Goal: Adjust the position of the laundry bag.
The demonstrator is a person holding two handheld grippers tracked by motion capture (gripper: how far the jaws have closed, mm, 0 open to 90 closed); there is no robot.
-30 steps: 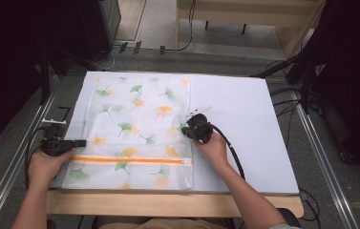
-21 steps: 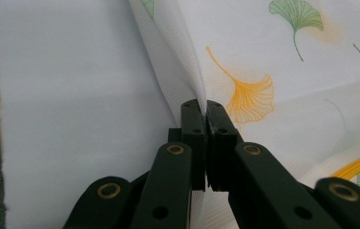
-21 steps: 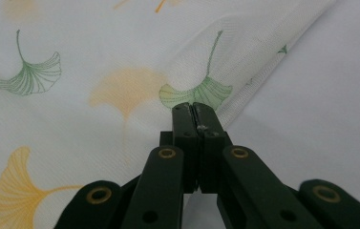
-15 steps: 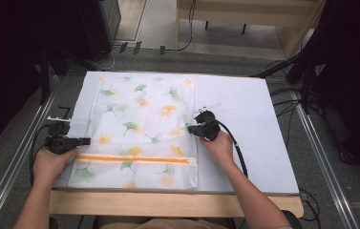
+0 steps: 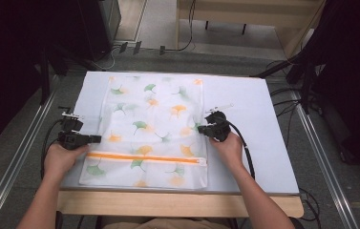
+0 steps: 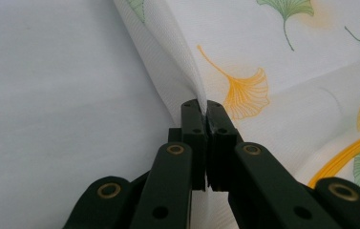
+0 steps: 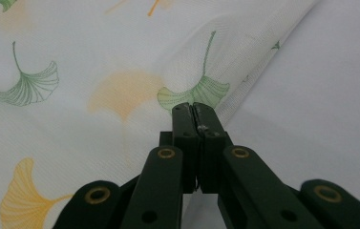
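Left gripper (image 5: 93, 139) and right gripper (image 5: 201, 128), jaws clamped on opposite edges of leaf-print mesh bag (image 5: 151, 129).

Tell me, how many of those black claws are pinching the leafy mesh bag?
2. The left claw grips the mesh bag at its left edge, just above the orange zipper. The right claw grips its right edge.

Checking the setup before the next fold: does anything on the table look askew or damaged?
Nothing stands out. The mesh bag lies flat on the white table, orange zipper closed; the left gripper and right gripper pinch its side edges.
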